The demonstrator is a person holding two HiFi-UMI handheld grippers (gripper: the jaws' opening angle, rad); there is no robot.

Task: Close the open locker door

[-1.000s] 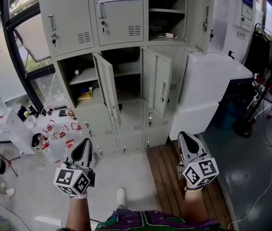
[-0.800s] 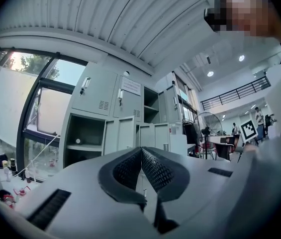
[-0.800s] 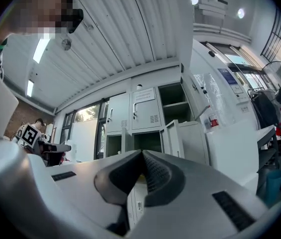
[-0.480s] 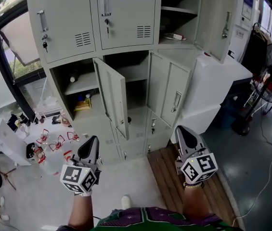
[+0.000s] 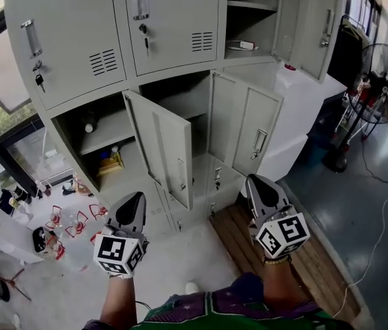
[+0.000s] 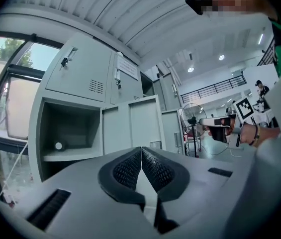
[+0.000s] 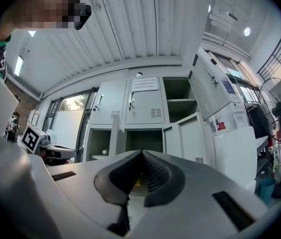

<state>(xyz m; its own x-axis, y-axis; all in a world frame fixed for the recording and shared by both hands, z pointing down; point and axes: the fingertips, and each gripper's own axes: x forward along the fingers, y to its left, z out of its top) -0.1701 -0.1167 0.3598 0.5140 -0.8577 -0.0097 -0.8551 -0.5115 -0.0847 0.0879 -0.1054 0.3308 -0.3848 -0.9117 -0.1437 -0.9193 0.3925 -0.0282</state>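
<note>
Grey lockers (image 5: 169,26) are being faced; the left gripper (image 5: 136,199) and right gripper (image 5: 251,181) are being held clenched, empty, pointing level, short of the open locker door (image 5: 163,146) in the lockers' middle row.

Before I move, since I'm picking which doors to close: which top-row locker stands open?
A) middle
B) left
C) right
C: the right locker gapes with its door swung out; the left door and middle door are shut.
</note>
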